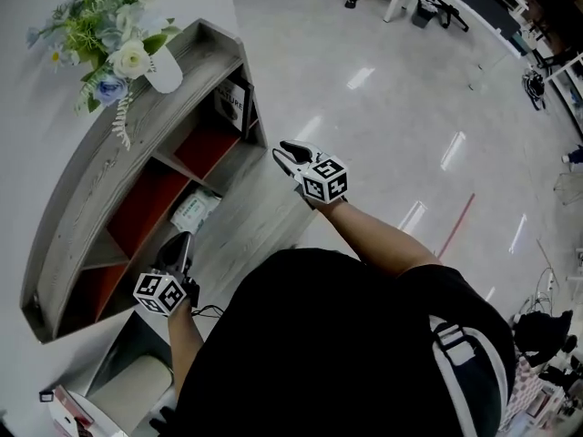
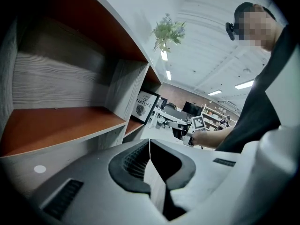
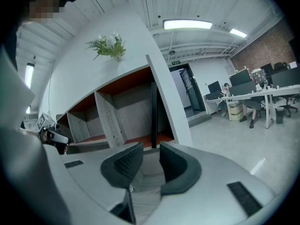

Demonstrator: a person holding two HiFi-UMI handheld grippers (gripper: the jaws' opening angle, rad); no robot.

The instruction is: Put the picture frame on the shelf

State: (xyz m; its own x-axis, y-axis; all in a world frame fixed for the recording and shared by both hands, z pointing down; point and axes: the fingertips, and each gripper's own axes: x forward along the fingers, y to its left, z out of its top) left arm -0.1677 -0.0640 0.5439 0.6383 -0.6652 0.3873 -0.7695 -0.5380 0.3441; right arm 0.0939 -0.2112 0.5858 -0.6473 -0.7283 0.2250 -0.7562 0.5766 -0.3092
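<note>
right tool [image 3: 150,162] ajar, empty

Open-plan office: white desks [image 3: 267,93], monitors [image 3: 213,86], ceiling strip lights [image 3: 187,24], glossy floor [image 1: 410,80], brick wall [image 3: 267,46].

One shelf [image 1: 187,78], one picture frame [image 1: 235,104], one vase [image 1: 165,70], two tools [image 1: 179,241] [image 1: 288,151].

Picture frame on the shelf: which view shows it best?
The left gripper view: the picture frame faces the camera there, with its print and black border visible, standing in the shelf. The head view catches it from above, partly hidden by the shelf top. The right gripper view shows only a thin dark edge.
</note>
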